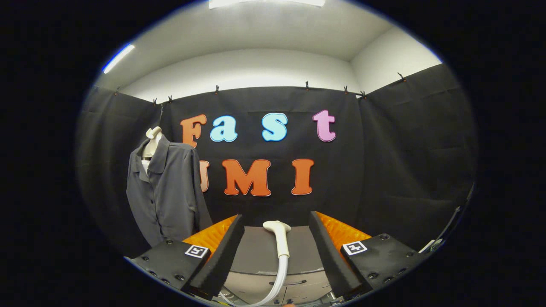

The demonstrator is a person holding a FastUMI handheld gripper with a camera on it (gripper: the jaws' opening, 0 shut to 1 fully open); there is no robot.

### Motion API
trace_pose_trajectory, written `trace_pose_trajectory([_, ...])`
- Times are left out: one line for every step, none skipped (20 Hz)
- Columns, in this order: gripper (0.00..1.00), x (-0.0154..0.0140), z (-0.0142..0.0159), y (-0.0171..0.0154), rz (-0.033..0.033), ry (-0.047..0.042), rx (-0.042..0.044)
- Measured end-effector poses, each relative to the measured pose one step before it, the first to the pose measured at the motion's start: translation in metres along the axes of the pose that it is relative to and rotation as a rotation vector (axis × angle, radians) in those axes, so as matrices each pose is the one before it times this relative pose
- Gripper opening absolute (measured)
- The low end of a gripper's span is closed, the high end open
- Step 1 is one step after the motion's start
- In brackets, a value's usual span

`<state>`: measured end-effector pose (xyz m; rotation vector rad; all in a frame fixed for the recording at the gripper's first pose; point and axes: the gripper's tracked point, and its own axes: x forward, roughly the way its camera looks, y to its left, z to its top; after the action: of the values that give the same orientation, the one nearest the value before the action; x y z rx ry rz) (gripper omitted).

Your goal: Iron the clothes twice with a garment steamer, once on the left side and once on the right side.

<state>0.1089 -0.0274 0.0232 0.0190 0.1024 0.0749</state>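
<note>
The cream-white plastic garment steamer head (277,232) with its pale ribbed hose lies on the flat grey cabinet top (256,251), between the two fingers of the gripper (276,251) but touched by neither. Its nozzle end points away, toward the booth wall, and the hose curves down past the front edge of the cabinet. The jaws stand spread wide, black foam pads (226,251) facing inward with clear gaps to the steamer on both sides; orange backing shows behind each pad.

Judged from this, the task has scarcely begun: the steamer is not yet picked up, and neither the left nor the right pass over the garment appears to have been made. All that is left is the grasp, the carry across, and both strokes.

The dark grey collared button-front shirt (164,192) hangs on a cream mannequin bust (152,138), well apart from the steamer, off to the left and beyond the fingers, against the black cloth wall. It drapes loosely, one sleeve hanging straight down, the collar open; whether it is creased cannot be told at this size.

Below the cabinet top, a drawer front with a handle (286,282) is visible between the fingers.
</note>
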Motion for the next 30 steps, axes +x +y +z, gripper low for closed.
trace_pose_trajectory([0.98,0.01587,-0.00655,-0.00147,0.01132,0.03607,0.00288])
trace_pose_trajectory([0.98,0.01597,-0.00638,-0.00148,0.01326,0.03559,0.00413])
trace_pose_trajectory([0.98,0.01605,-0.00739,-0.00183,0.01185,0.03539,0.00519])
trace_pose_trajectory([0.98,0.0165,-0.0085,-0.00448,0.00114,0.03714,0.00641])
trace_pose_trajectory([0.98,0.01578,-0.0063,-0.0049,-0.00155,0.03005,0.0091])
trace_pose_trajectory([0.99,0.01666,-0.00643,-0.00551,-0.00434,0.02991,0.00828])
trace_pose_trajectory([0.99,0.0173,-0.00698,-0.00633,-0.01038,0.0309,0.00575])
trace_pose_trajectory([0.98,0.01566,-0.00874,-0.00494,-0.00264,0.03585,0.00643])
trace_pose_trajectory([0.99,0.01502,-0.00693,-0.00418,-0.00106,0.03074,0.00862])
trace_pose_trajectory([0.99,0.01657,-0.00383,-0.00248,0.00126,0.0339,0.00851])
trace_pose_trajectory([0.99,0.01457,-0.00465,-0.00268,-0.00108,0.03229,0.01122])
trace_pose_trajectory([0.99,0.01472,-0.00264,-0.00077,0.00541,0.02589,0.00932])
trace_pose_trajectory([0.99,0.01586,-0.00168,-0.00237,-0.00368,0.01999,0.00642])
trace_pose_trajectory([0.99,0.01589,-0.00029,-0.00324,-0.007,0.02411,0.00212])
trace_pose_trajectory([0.99,0.01584,-0.00183,-0.00193,-0.00183,0.02694,0.0007])
trace_pose_trajectory([0.99,0.01072,-0.00311,-0.00323,-0.00103,0.02301,0.0021])
trace_pose_trajectory([0.99,0.01057,-0.00256,-0.00112,0.00257,0.02521,-0.00233])
trace_pose_trajectory([0.99,0.00948,-0.00271,0.00037,0.00763,0.02711,-0.004])
trace_pose_trajectory([0.99,0.0089,-0.00341,0.00031,0.00545,0.02423,0.00061])
trace_pose_trajectory([0.99,0.00879,-0.00135,-0.00044,0.00584,0.02578,-0.00003])
trace_pose_trajectory([0.99,0.00847,-0.00299,-0.00195,-0.00107,0.02286,-0.00052])
trace_pose_trajectory([0.99,0.00648,-0.00058,-0.00252,-0.00041,0.02048,-0.00586])
trace_pose_trajectory([0.99,0.00761,-0.00087,-0.00054,0.00206,0.01703,-0.00776])
trace_pose_trajectory([0.99,0.00573,-0.00061,-0.00066,0.00506,0.01498,-0.00531])
trace_pose_trajectory([0.99,0.00686,-0.00162,0.00129,0.00625,0.01936,-0.00489])
trace_pose_trajectory([0.99,0.0068,-0.0026,-0.00055,0.00227,0.02317,-0.00094])
trace_pose_trajectory([0.99,0.00706,-0.00306,-0.00138,-0.00094,0.02552,0.00049])
trace_pose_trajectory([0.99,0.00463,-0.00306,-0.00117,-0.00109,0.02056,0.00398])
trace_pose_trajectory([0.99,0.00502,-0.00117,-0.00086,0.0055,0.0113,0.00553])
trace_pose_trajectory([0.99,0.00429,-0.00142,-0.00054,-0.00049,0.01394,0.00953])
